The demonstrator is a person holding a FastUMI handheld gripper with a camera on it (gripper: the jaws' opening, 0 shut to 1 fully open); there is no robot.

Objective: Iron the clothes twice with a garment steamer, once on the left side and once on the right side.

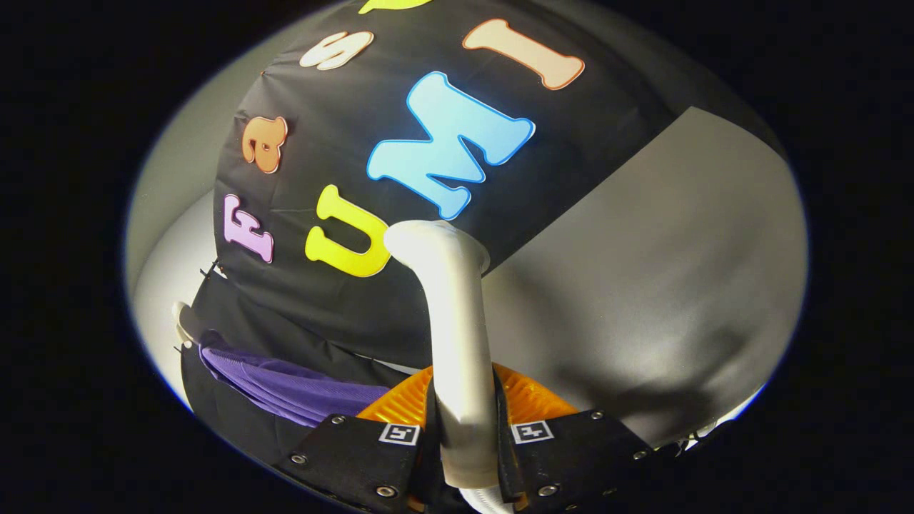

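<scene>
The gripper (464, 435) is clenching the steamer (457, 335) handle, both fingers pressing its sides. The steamer is rising ahead of the fingers, its head turning away so its face is hidden. A purple garment (285, 385) is lying left of the steamer, partly covered by black cloth. Grey wall (643, 285) is standing right of the steamer.

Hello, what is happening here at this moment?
A hand-held gripper is shut on the white garment steamer, whose handle sits between the two fingers and whose head rises beyond them toward the booth's black wall. The purple garment hangs off to one side of the fingers, apart from the steamer head, so no steaming contact is visible now.
</scene>
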